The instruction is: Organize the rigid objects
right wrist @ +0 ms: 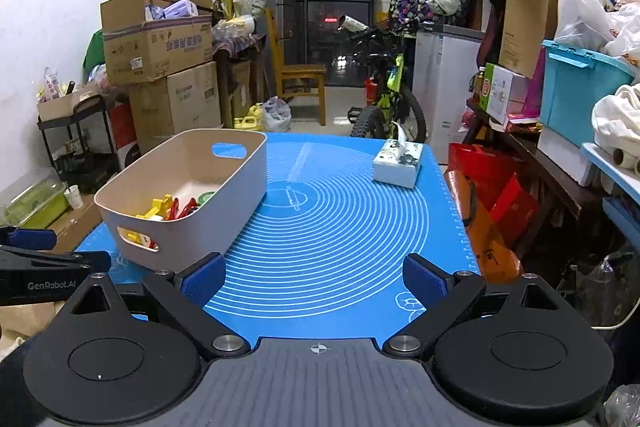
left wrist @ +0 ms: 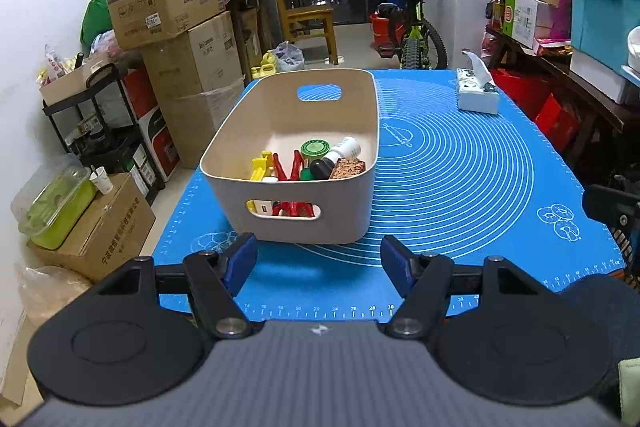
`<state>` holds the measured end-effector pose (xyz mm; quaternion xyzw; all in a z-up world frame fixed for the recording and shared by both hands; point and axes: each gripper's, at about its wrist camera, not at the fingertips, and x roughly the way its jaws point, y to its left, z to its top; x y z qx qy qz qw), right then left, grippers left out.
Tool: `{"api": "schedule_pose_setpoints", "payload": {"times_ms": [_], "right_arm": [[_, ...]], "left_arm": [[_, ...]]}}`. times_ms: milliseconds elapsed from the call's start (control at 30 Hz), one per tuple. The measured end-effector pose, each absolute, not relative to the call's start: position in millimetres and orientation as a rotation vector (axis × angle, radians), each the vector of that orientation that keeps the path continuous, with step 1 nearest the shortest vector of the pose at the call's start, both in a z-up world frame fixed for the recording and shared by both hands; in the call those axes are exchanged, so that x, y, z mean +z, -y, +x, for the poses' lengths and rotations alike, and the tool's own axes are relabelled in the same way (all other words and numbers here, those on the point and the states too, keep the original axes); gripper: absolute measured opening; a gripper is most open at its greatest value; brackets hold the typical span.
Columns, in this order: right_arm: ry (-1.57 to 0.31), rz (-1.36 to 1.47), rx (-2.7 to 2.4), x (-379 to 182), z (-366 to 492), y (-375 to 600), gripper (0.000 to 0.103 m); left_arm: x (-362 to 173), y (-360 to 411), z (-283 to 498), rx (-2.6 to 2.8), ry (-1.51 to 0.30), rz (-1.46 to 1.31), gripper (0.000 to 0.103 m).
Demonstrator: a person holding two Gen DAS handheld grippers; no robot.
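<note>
Left wrist view: left tongs (left wrist: pixel 319 263) hovering wide apart over the near edge of the blue mat (left wrist: pixel 460 187), gripping nothing. Beige bin (left wrist: pixel 296 163) sitting on the mat just beyond the tips, left of centre. Lying inside at its near end: yellow clip (left wrist: pixel 262 165), red clips (left wrist: pixel 289 169), green-lidded jar (left wrist: pixel 315 149), white bottle (left wrist: pixel 347 147), black-capped bottle (left wrist: pixel 323 167), patterned brown block (left wrist: pixel 347 169). Ruler numbers showing along the mat's near edge, 22 to 30 readable. Tissue box (left wrist: pixel 478 95) resting at the far right of the surface. Stacked cardboard cartons (left wrist: pixel 168 7) standing far left with printed Chinese lettering, too small to make out. Bicycle (left wrist: pixel 416 31) leaning beyond the far edge.

Right wrist view: right tongs (right wrist: pixel 315 281) also spreading wide over the mat (right wrist: pixel 340 219), gripping nothing. Bin (right wrist: pixel 184 203) lying to the left, near side; yellow and red clips showing over its rim and through the handle slot. Tissue box (right wrist: pixel 398 163) sitting far right. Left tongs' body (right wrist: pixel 44 275) entering from the left edge, its side reading "GenRobot.AI". Cartons (right wrist: pixel 158 43) again at far left, print unreadable. Teal crate (right wrist: pixel 580 95) standing on the right-hand shelf.
</note>
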<state>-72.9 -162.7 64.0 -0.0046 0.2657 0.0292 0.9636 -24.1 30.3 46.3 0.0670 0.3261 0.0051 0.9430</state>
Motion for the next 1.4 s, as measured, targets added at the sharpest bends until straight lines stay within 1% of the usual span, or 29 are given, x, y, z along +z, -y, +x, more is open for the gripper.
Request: {"api": "schedule_pose_setpoints", "payload": {"times_ms": [400, 1400], "right_arm": [[-0.499, -0.002, 0.048, 49, -82, 164, 0.095], [-0.528, 0.021, 0.033, 42, -79, 167, 0.095]], "left_arm": [[38, -31, -25, 0.003, -0.653, 0.115, 0.069], [36, -36, -22, 0.001, -0.655, 0.106, 0.069]]}}
